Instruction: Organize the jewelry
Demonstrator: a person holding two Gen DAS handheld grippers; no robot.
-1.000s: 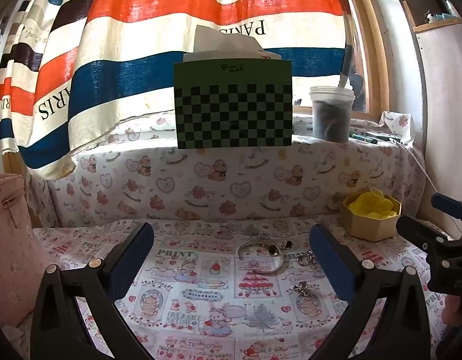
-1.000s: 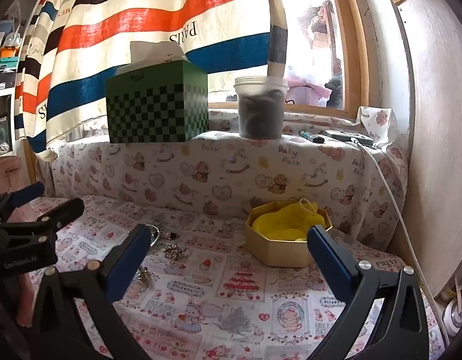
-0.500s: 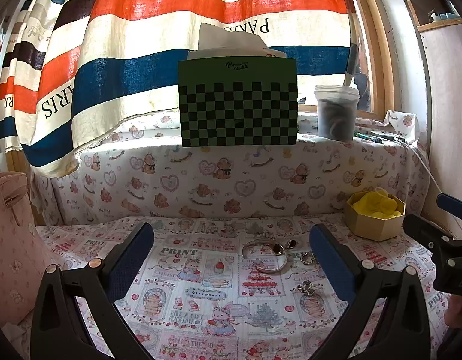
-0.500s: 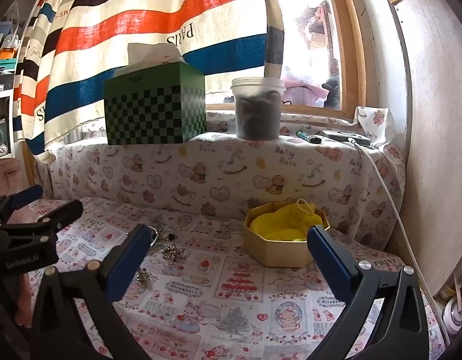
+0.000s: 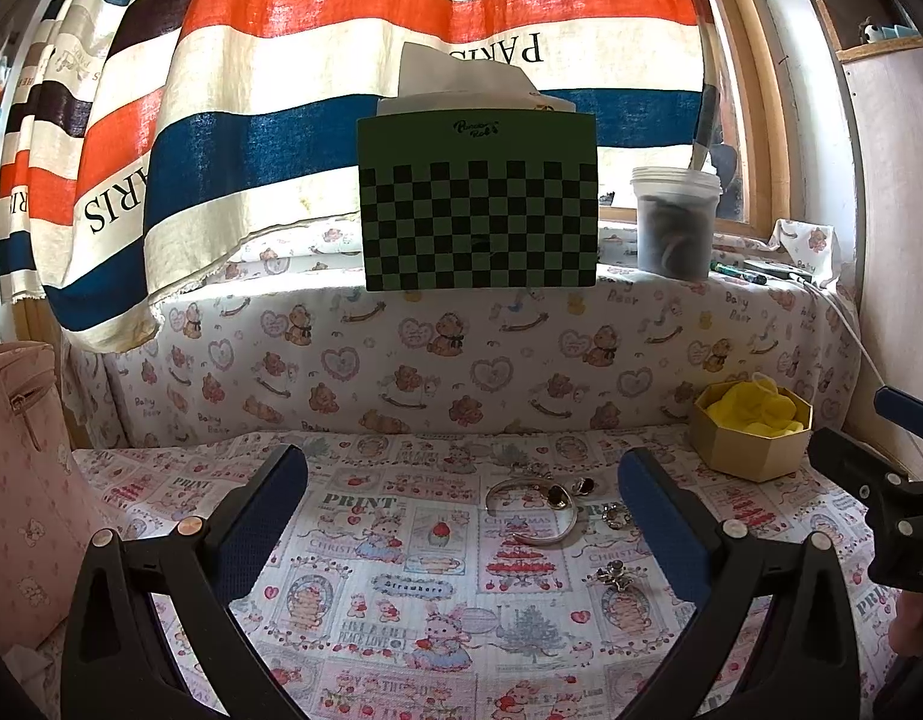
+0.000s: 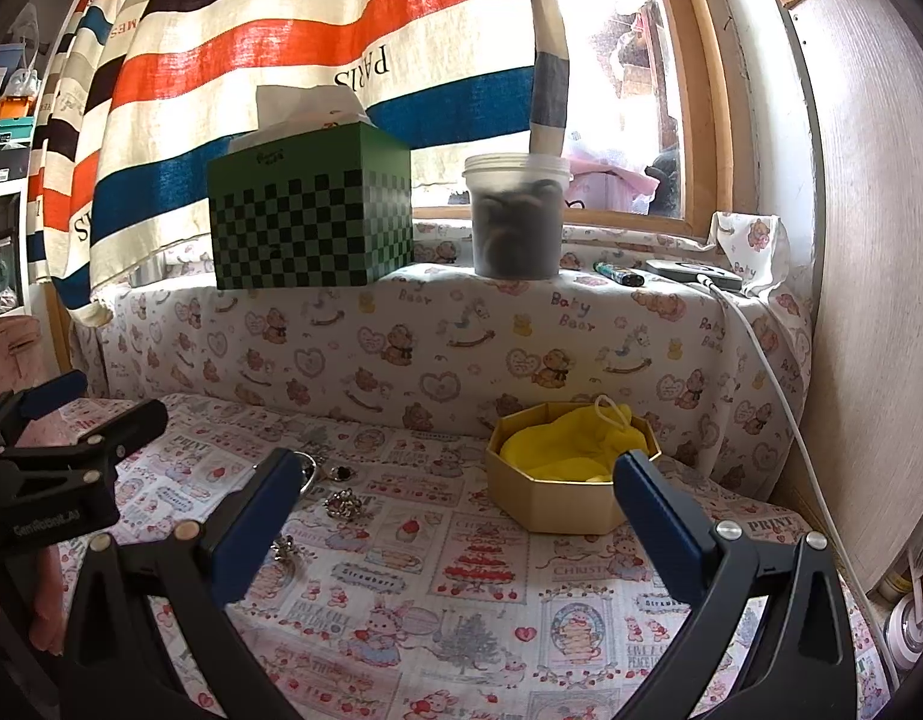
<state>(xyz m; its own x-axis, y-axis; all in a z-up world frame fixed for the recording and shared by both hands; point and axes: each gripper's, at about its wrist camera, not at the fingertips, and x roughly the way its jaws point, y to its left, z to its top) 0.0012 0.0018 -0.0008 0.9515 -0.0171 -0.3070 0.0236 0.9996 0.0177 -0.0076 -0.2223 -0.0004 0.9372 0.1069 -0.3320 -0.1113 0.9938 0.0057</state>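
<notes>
A silver bangle (image 5: 536, 510) lies on the patterned cloth, with dark-stone earrings (image 5: 572, 489) and small silver pieces (image 5: 614, 516) beside it; another silver piece (image 5: 611, 576) lies nearer. An octagonal gold box (image 5: 749, 450) with yellow cloth inside stands at the right. My left gripper (image 5: 461, 510) hovers open above the cloth, short of the jewelry. In the right wrist view the box (image 6: 557, 498) sits between the fingers of my open right gripper (image 6: 449, 504), farther back. A silver cluster (image 6: 341, 504) lies left, partly behind the left finger (image 6: 251, 528).
A green checkered tissue box (image 5: 479, 198) and a lidded plastic tub (image 5: 674, 222) stand on the covered ledge under a striped curtain. A pink bag (image 5: 17, 480) sits at the left. A white cable (image 6: 773, 384) runs down the right wall. The other gripper (image 6: 53, 468) shows at left.
Both cameras have pulled back and risen slightly, so the jewelry and box look a little farther off. Both grippers stay open and empty.
</notes>
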